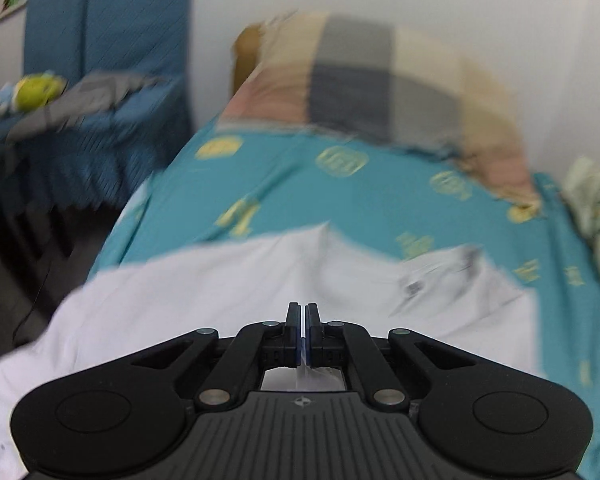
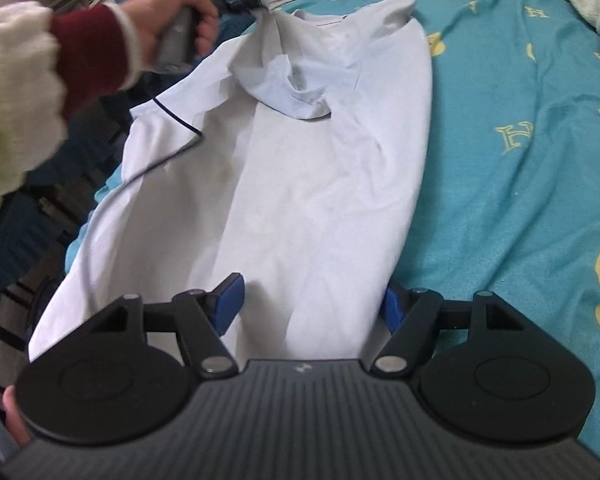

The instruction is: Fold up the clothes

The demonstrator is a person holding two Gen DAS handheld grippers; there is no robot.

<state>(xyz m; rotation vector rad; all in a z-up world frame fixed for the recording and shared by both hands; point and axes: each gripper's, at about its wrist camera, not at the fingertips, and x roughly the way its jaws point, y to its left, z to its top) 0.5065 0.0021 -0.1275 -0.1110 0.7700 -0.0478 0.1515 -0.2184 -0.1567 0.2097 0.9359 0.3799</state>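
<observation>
smooth white cloth shirt (image 2: 300, 184) on soft teal cotton-like bedsheet (image 2: 520, 200), matt

left gripper (image 1: 303, 312) — jaws pinched | right gripper (image 2: 312, 300) — jaws wide

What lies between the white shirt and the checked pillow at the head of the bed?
Only bare teal bedsheet with yellow prints separates the white shirt from the checked pillow, seen in the left wrist view.
</observation>
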